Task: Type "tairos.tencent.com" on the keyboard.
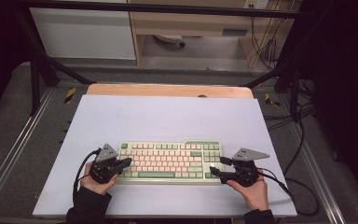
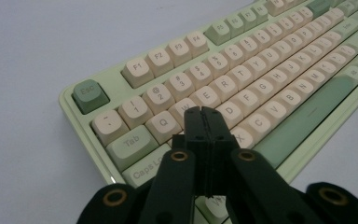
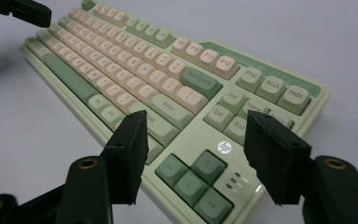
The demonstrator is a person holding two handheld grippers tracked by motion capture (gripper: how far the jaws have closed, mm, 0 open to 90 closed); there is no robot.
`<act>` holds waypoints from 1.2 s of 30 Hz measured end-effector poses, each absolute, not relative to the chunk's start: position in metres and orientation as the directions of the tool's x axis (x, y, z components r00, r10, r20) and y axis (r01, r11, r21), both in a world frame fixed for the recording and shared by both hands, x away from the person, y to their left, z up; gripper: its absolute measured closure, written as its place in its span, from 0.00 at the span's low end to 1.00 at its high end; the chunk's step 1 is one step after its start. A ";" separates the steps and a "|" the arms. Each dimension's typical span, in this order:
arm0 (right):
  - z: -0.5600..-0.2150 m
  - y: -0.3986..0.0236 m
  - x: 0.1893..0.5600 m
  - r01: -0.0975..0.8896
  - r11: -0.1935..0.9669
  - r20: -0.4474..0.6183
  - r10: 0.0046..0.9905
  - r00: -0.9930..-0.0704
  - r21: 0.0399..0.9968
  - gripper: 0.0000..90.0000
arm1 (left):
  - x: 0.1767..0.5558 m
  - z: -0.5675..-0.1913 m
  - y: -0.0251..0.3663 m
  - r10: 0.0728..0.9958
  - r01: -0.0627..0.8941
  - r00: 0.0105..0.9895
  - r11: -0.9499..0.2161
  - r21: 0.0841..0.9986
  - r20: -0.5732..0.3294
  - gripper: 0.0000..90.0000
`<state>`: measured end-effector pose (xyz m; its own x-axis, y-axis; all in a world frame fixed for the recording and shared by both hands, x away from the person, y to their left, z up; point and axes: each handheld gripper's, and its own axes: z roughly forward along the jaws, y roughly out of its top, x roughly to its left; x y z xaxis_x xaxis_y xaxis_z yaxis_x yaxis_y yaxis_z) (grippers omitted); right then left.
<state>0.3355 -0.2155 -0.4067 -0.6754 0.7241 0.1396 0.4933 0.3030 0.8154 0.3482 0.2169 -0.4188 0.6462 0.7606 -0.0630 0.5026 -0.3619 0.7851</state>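
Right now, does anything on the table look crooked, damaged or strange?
Nothing stands out. The keyboard lies flat and square on the white mat, with no key visibly missing. The left gripper is shut over the letter keys, and the right gripper is open above the arrow keys.

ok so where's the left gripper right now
In the high view the left gripper sits at the keyboard's left end; in its own view its shut jaws hang over the keys just right of Caps Lock.
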 end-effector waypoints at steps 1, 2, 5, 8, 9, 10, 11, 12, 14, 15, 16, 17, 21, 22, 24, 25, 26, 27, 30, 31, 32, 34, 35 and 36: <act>-0.406 -0.212 0.336 0.499 0.305 0.142 0.724 -0.674 0.811 0.48 | 0.348 -0.419 0.217 0.761 0.502 0.646 -0.361 0.786 -0.063 1.00; -0.406 -0.209 0.336 0.499 0.312 0.140 0.722 -0.678 0.809 0.49 | 0.348 -0.419 0.217 0.760 0.502 0.646 -0.360 0.786 -0.064 1.00; -0.407 -0.199 0.337 0.499 0.322 0.148 0.706 -0.693 0.804 0.58 | 0.348 -0.418 0.217 0.761 0.502 0.645 -0.357 0.788 -0.065 1.00; -0.408 -0.188 0.339 0.495 0.333 0.150 0.691 -0.707 0.802 0.64 | 0.348 -0.419 0.217 0.761 0.502 0.645 -0.359 0.787 -0.064 1.00; -0.408 -0.185 0.340 0.500 0.328 0.159 0.689 -0.707 0.802 0.66 | 0.348 -0.418 0.217 0.761 0.501 0.646 -0.359 0.787 -0.064 1.00; -0.408 -0.182 0.341 0.501 0.332 0.160 0.686 -0.710 0.799 0.68 | 0.348 -0.418 0.217 0.760 0.501 0.646 -0.359 0.787 -0.065 1.00; -0.409 -0.179 0.341 0.501 0.335 0.159 0.685 -0.711 0.798 0.70 | 0.348 -0.419 0.217 0.760 0.501 0.646 -0.359 0.787 -0.065 1.00; -0.409 -0.176 0.342 0.499 0.343 0.152 0.684 -0.713 0.796 0.72 | 0.348 -0.419 0.217 0.760 0.501 0.646 -0.359 0.788 -0.065 1.00; -0.409 -0.170 0.344 0.501 0.345 0.155 0.681 -0.716 0.794 0.75 | 0.348 -0.419 0.217 0.760 0.501 0.647 -0.359 0.788 -0.065 1.00; -0.409 -0.167 0.345 0.496 0.344 0.154 0.679 -0.717 0.797 0.77 | 0.348 -0.419 0.217 0.760 0.501 0.647 -0.359 0.788 -0.066 1.00; -0.409 -0.164 0.346 0.497 0.347 0.153 0.679 -0.718 0.795 0.78 | 0.348 -0.419 0.217 0.760 0.501 0.647 -0.358 0.788 -0.067 1.00; -0.409 -0.161 0.348 0.494 0.347 0.151 0.677 -0.720 0.797 0.79 | 0.348 -0.419 0.217 0.759 0.501 0.647 -0.358 0.788 -0.067 1.00; -0.407 -0.149 0.353 0.498 0.344 0.161 0.673 -0.722 0.796 0.83 | 0.348 -0.419 0.217 0.758 0.501 0.648 -0.358 0.788 -0.068 1.00; -0.406 -0.146 0.355 0.497 0.346 0.158 0.673 -0.722 0.796 0.84 | 0.348 -0.419 0.217 0.758 0.501 0.649 -0.357 0.788 -0.069 1.00; -0.406 -0.140 0.357 0.502 0.341 0.166 0.674 -0.720 0.795 0.86 | 0.348 -0.419 0.217 0.757 0.501 0.650 -0.357 0.789 -0.070 1.00; -0.406 -0.138 0.359 0.500 0.338 0.169 0.671 -0.722 0.798 0.87 | 0.348 -0.419 0.217 0.757 0.500 0.650 -0.357 0.789 -0.069 1.00; -0.406 -0.136 0.360 0.503 0.332 0.177 0.669 -0.722 0.798 0.88 | 0.348 -0.419 0.217 0.757 0.500 0.650 -0.357 0.789 -0.070 1.00; -0.406 -0.134 0.362 0.503 0.330 0.180 0.667 -0.723 0.799 0.89 | 0.348 -0.419 0.217 0.756 0.501 0.651 -0.358 0.788 -0.070 1.00; -0.406 -0.128 0.365 0.507 0.327 0.183 0.670 -0.720 0.797 0.91 | 0.348 -0.419 0.217 0.756 0.500 0.651 -0.359 0.788 -0.069 1.00; -0.406 -0.126 0.365 0.516 0.323 0.193 0.671 -0.716 0.794 0.92 | 0.348 -0.419 0.217 0.756 0.500 0.651 -0.359 0.788 -0.069 1.00; -0.406 -0.125 0.366 0.512 0.322 0.194 0.666 -0.720 0.796 0.93 | 0.348 -0.419 0.217 0.756 0.501 0.651 -0.358 0.788 -0.070 1.00; -0.407 -0.122 0.368 0.514 0.319 0.196 0.667 -0.718 0.796 0.94 | 0.348 -0.419 0.217 0.756 0.500 0.651 -0.359 0.788 -0.070 1.00; -0.407 -0.120 0.369 0.517 0.316 0.201 0.668 -0.717 0.796 0.94 | 0.348 -0.419 0.217 0.755 0.500 0.652 -0.359 0.788 -0.070 1.00; -0.408 -0.119 0.370 0.511 0.319 0.196 0.665 -0.721 0.798 0.95 | 0.348 -0.419 0.217 0.755 0.500 0.652 -0.359 0.788 -0.070 1.00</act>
<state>0.3698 -0.1191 -0.4075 -0.7211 0.6646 0.1958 0.5110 0.3193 0.7981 0.3485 0.2170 -0.4190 0.6523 0.7547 -0.0702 0.5003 -0.3591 0.7879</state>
